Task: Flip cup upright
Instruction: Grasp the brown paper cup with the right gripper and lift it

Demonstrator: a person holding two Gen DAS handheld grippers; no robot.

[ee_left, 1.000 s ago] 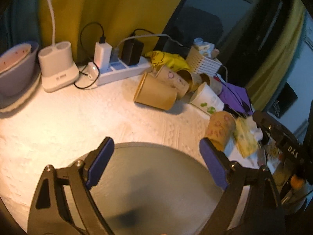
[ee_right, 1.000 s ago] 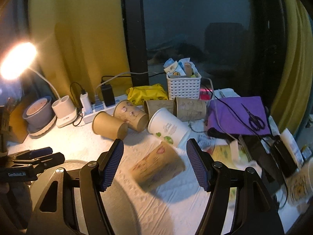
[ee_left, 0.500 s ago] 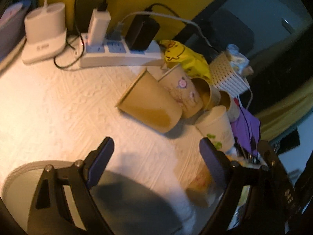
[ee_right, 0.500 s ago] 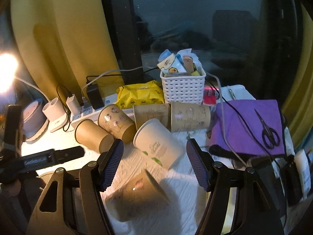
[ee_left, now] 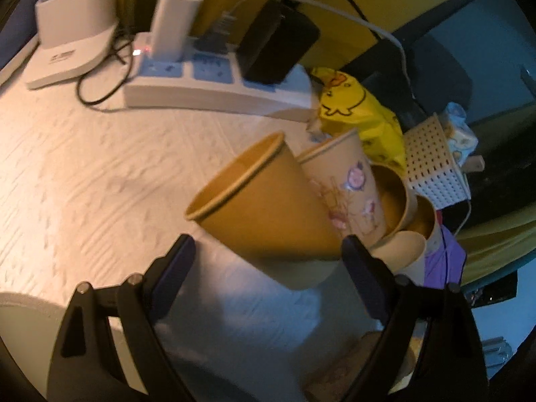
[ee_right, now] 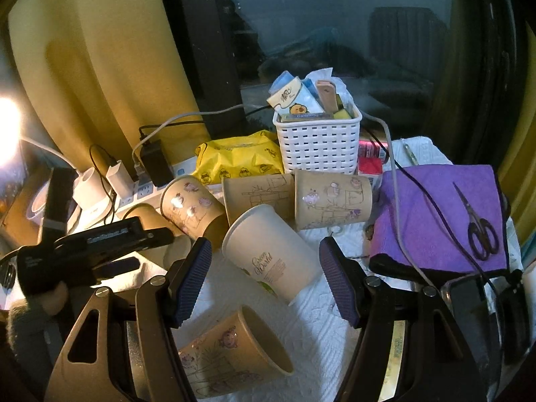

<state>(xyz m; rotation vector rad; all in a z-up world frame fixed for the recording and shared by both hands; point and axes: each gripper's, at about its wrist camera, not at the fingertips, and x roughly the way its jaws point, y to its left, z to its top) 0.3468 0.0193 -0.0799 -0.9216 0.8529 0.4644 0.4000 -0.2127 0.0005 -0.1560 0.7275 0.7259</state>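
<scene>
The plain brown cup lies on its side on the bench, touching a printed cup to its right. The left gripper has its jaws open around its base; the right gripper is open too. Closing off-centre could crush the cup or knock its 1 neighbour.

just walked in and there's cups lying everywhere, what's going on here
A person holds a two-finger claw in each hand over a table of tipped paper cups. The left claw is open, closing in around the plain brown paper cup lying on its side; no grip yet. The right claw is open too, hovering by the white paper cup with green print. None of the cups in view is upright.
</scene>
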